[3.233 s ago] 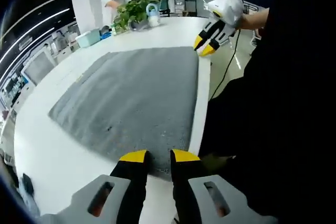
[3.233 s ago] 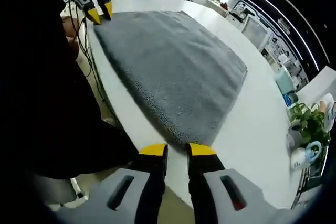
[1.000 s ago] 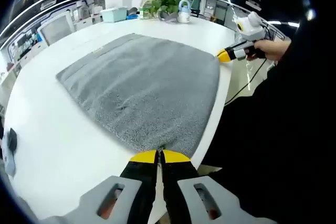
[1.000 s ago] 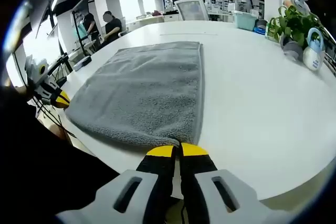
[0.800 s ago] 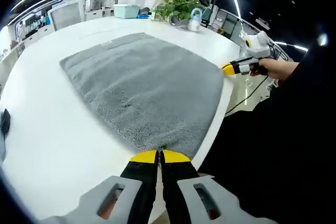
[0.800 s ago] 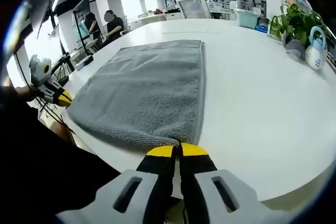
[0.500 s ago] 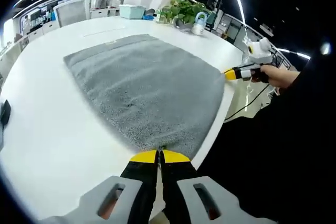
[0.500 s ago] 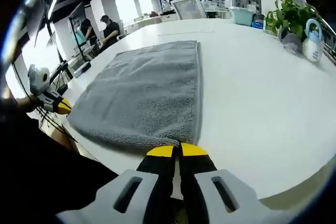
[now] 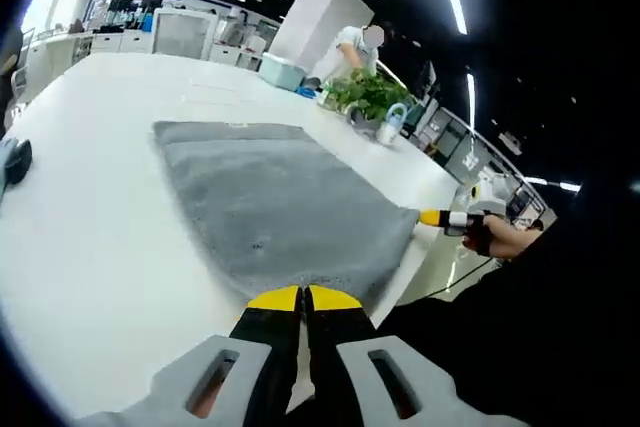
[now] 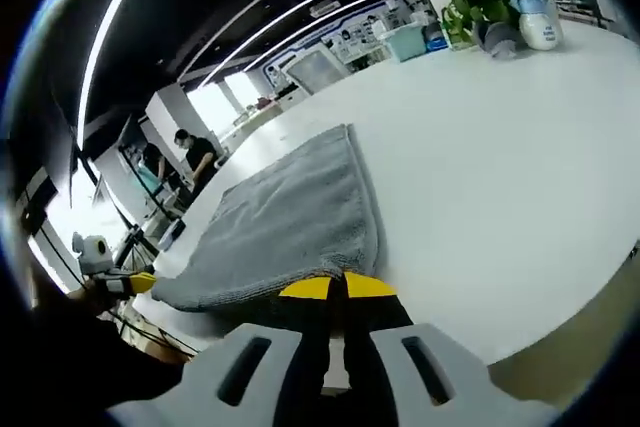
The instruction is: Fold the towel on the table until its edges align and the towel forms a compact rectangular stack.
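A towel [image 9: 275,212] is lying spread on the bench [image 9: 90,247], with the left gripper [image 9: 303,297] and right gripper [image 10: 336,287] each clamping a near corner. A plant [image 9: 365,97] is standing at the bench's far side.

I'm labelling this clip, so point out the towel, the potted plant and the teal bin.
towel [image 9: 270,212], left gripper view, middle of its top.
potted plant [image 9: 362,95], left gripper view, leaves.
teal bin [image 9: 280,71], left gripper view, side wall.

towel [image 9: 280,212]: grey | table [image 9: 90,247]: white | tool tips: yellow
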A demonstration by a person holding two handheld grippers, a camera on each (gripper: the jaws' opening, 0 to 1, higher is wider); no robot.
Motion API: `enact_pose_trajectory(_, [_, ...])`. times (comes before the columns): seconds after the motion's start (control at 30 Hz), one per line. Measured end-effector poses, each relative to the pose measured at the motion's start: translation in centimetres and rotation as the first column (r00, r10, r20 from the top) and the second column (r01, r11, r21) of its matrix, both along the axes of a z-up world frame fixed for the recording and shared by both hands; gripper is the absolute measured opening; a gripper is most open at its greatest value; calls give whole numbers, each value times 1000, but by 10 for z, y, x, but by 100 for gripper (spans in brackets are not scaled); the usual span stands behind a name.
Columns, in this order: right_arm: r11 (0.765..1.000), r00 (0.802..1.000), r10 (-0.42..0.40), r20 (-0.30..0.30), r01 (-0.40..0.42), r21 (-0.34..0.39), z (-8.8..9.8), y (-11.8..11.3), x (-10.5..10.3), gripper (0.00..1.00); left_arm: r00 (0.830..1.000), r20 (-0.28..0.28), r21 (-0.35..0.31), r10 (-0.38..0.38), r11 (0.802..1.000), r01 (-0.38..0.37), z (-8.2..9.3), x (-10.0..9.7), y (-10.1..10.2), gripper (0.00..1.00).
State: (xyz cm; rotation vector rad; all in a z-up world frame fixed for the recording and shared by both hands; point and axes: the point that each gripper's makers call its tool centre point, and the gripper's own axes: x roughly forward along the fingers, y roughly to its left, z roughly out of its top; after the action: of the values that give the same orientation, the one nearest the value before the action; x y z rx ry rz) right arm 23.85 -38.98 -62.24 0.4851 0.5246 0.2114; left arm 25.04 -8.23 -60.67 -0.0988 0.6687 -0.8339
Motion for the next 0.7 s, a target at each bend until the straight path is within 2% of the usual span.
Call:
enact_pose_trajectory(0.1, [1000, 999, -11, 46, 10, 17, 12, 0, 5, 0, 1000, 22, -45, 21, 999, -20, 11, 5, -4, 1])
enact_pose_trajectory(0.27, [997, 991, -42, 127, 32, 76, 35, 2, 16, 0, 997, 72, -60, 30, 998, -26, 24, 13, -2, 1])
enact_pose_trajectory(0.4, [996, 984, -51, 169, 37, 83, 49, 2, 21, 0, 992, 104, -108, 65, 993, -53, 39, 20, 3, 1])
enact_pose_trajectory(0.57, [990, 973, -76, 216, 48, 132, 63, 4, 24, 0, 987, 128, -157, 96, 985, -76, 53, 22, 8, 1])
enact_pose_trajectory(0.7, [985, 967, -88, 238, 49, 167, 70, 6, 26, 0, 982, 151, -163, 113, 983, -88, 57, 24, 11, 1])
